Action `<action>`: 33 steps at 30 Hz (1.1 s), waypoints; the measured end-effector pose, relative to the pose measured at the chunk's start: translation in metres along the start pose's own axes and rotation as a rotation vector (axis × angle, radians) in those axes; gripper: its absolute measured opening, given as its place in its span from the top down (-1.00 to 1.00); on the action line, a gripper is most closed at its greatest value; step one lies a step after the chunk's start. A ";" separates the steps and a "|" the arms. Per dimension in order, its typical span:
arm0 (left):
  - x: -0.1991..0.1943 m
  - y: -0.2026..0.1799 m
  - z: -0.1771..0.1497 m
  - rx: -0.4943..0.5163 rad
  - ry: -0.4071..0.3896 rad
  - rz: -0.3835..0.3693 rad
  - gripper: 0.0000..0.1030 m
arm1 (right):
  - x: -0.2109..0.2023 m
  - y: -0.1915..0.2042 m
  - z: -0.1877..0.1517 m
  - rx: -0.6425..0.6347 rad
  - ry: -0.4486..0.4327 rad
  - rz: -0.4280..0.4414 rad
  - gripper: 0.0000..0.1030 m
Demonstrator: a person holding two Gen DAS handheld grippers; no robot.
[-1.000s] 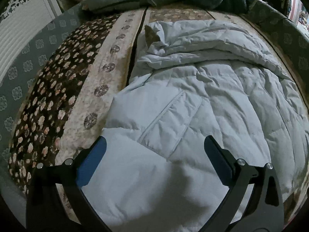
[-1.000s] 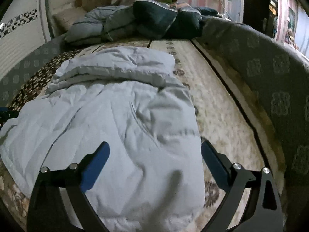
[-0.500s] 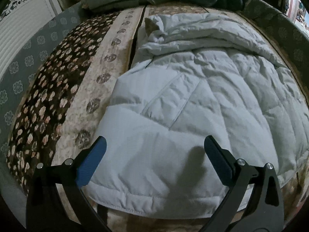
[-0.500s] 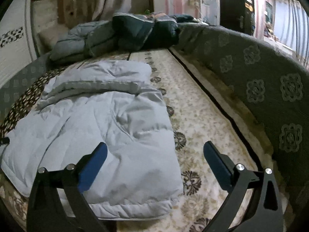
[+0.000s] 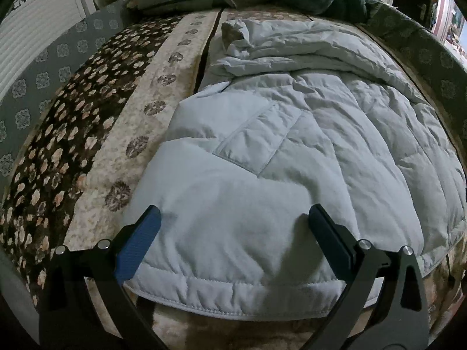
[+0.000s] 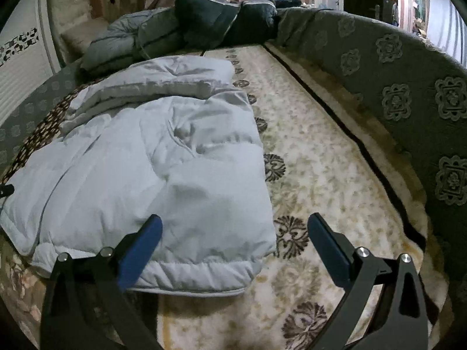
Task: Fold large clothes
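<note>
A pale grey puffy jacket (image 5: 292, 151) lies spread on a patterned bed cover, its hem towards me and its upper part bunched at the far end. My left gripper (image 5: 233, 221) is open, hovering over the hem's left half with nothing between its blue pads. In the right wrist view the same jacket (image 6: 151, 169) fills the left side. My right gripper (image 6: 233, 227) is open above the jacket's near right corner, its left finger over the fabric and its right finger over the bare cover.
The floral bed cover (image 6: 321, 180) runs to the right of the jacket, with a dark flowered band (image 5: 64, 145) on its left. Folded dark and grey jackets (image 6: 204, 26) are piled at the far end. A grey upholstered rail (image 6: 408, 93) borders the right side.
Both grippers have pulled back towards the near edge, so the jacket's hem now shows in both views. The right gripper has also shifted right, off the jacket's middle.
</note>
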State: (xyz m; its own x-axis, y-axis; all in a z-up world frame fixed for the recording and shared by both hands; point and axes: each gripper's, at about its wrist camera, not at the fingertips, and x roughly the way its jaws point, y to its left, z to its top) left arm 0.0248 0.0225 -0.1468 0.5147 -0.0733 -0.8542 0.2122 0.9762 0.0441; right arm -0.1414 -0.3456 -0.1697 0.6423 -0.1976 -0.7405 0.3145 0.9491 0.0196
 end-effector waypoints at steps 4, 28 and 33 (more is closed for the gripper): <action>0.003 0.001 0.000 -0.006 0.010 -0.012 -0.94 | 0.014 -0.005 -0.001 0.020 0.031 0.054 -0.93; -0.005 -0.003 -0.010 0.027 0.034 -0.039 -0.94 | 0.047 -0.011 -0.024 0.154 0.154 0.238 -0.29; -0.012 0.012 -0.020 0.011 0.040 -0.051 -0.94 | 0.035 0.011 -0.017 0.041 0.082 0.219 0.44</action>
State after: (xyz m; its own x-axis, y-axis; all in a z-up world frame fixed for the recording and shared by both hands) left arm 0.0047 0.0389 -0.1464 0.4694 -0.1145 -0.8755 0.2470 0.9690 0.0057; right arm -0.1272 -0.3381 -0.2064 0.6398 0.0341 -0.7678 0.2033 0.9559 0.2119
